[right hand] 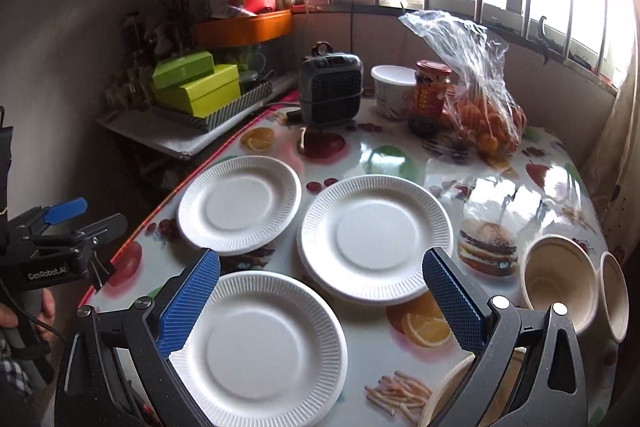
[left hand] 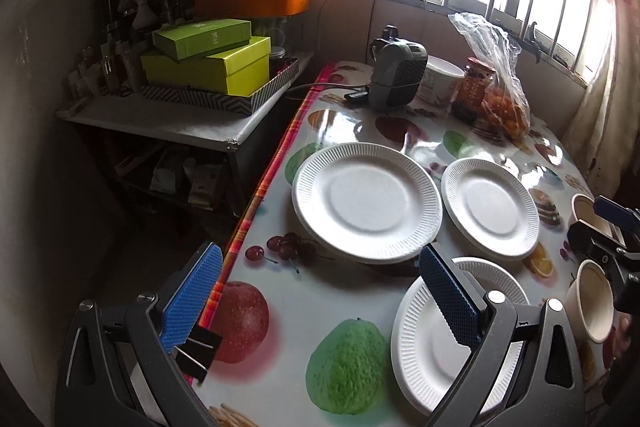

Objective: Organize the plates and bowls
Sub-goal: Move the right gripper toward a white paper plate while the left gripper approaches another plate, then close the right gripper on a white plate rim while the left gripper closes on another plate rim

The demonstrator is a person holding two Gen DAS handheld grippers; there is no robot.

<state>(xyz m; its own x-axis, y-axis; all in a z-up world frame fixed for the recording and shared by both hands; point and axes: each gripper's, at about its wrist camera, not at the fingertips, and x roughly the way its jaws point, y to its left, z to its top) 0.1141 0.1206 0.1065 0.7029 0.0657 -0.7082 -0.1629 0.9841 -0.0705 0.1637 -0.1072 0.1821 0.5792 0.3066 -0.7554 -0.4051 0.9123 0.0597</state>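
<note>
Three white ribbed paper plates lie on the fruit-print table. In the left wrist view the far left plate point(left hand: 366, 201), the far right plate point(left hand: 490, 207) and the near plate point(left hand: 440, 339) show. In the right wrist view they are the left plate point(right hand: 240, 203), the middle plate point(right hand: 376, 235) and the near plate point(right hand: 260, 351). Two beige paper bowls point(right hand: 560, 283) point(right hand: 614, 295) stand at the right. My left gripper point(left hand: 320, 303) is open and empty above the table's near left edge. My right gripper point(right hand: 320, 307) is open and empty above the near plate.
At the table's far end stand a small grey heater point(right hand: 332, 91), a white tub point(right hand: 394, 89), a red-lidded jar point(right hand: 430, 99) and a plastic bag of oranges point(right hand: 484, 119). A side shelf with green boxes point(left hand: 208, 67) is left of the table. Another bowl rim point(right hand: 448, 395) shows near right.
</note>
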